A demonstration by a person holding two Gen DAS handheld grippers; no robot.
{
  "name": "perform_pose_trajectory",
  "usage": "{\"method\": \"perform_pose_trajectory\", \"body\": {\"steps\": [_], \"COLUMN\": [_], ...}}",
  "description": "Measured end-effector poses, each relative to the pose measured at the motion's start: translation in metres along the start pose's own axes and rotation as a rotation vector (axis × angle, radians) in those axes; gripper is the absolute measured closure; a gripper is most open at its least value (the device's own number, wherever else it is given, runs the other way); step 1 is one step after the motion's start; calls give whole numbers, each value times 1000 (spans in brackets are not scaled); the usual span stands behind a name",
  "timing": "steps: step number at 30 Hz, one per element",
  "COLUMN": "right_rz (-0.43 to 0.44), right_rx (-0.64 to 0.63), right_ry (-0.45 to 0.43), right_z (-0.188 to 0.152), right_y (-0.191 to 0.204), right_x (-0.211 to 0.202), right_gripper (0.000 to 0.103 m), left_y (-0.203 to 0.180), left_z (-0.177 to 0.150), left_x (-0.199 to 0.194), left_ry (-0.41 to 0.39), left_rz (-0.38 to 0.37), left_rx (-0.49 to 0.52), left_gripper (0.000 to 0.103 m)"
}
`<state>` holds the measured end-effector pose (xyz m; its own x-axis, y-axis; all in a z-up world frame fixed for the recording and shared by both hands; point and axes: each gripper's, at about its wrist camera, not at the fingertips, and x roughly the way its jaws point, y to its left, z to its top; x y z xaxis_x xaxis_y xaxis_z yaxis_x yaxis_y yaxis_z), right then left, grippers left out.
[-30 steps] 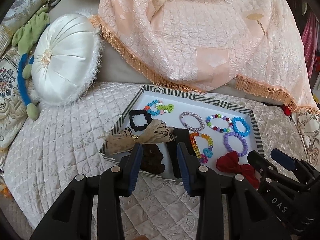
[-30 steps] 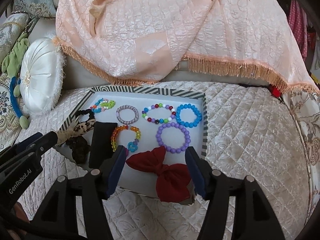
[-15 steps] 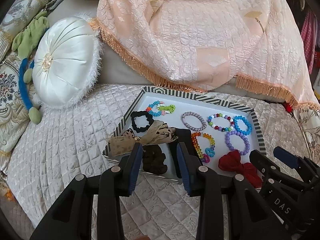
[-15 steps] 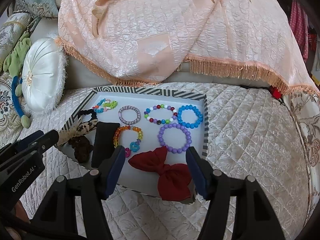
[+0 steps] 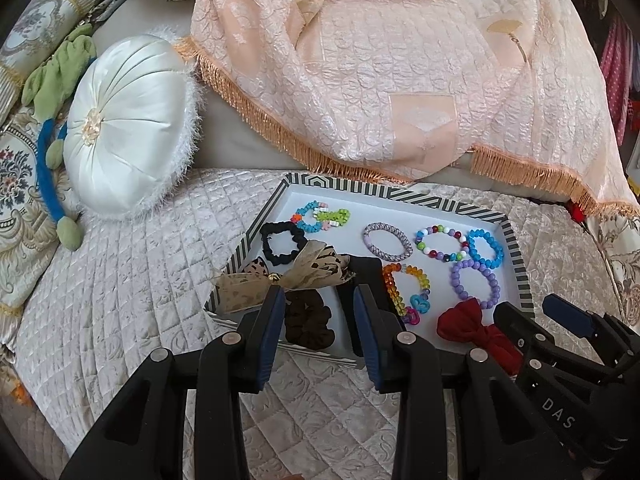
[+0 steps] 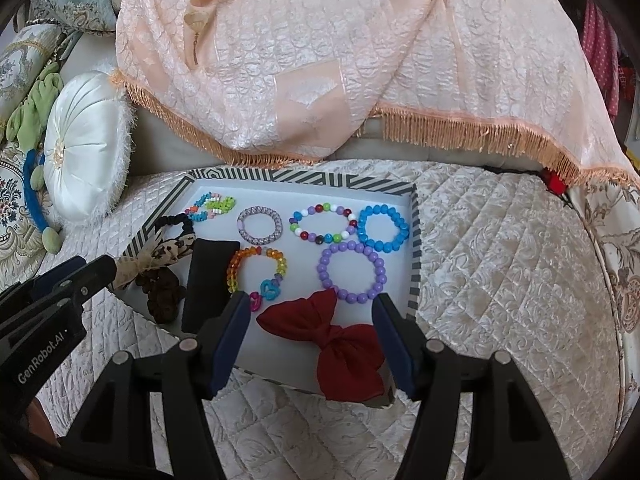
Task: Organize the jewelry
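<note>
Nothing's really shifting since a second ago, both grippers are just hovering over the near edge of the striped tray. Left gripper is sitting part open above the brown scrunchie, gripping nothing. Right gripper is gaping wider over the red bow, also empty. Beaded bracelets, like the purple bracelet, are lying flat inside the tray on the quilted sofa cover.

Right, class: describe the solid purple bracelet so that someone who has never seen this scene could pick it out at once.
Find the striped-rim tray on the quilted cover. On its white floor, go to the right side, just above the red bow. The purple bracelet there is a ring of plain, opaque lilac beads of one colour, unlike the blue bracelet above it.
</note>
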<state>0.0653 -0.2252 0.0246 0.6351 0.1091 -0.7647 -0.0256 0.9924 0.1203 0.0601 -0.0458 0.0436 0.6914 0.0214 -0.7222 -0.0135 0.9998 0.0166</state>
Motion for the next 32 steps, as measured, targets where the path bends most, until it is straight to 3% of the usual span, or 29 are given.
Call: {"method": "perform_pose_trajectory", "body": {"steps": [32], "right_rz": [9], "right_rx": [13], "right_ry": [23], "right_z": [-7], "right_y": [-8], "right_x": [10], "right_gripper": [37], "left_y": [-3], "left_z": [-3], "left_x": [7], "left_ry": [3], "left_rz": [-33], "left_rx": [9], "left_gripper": [86]}}
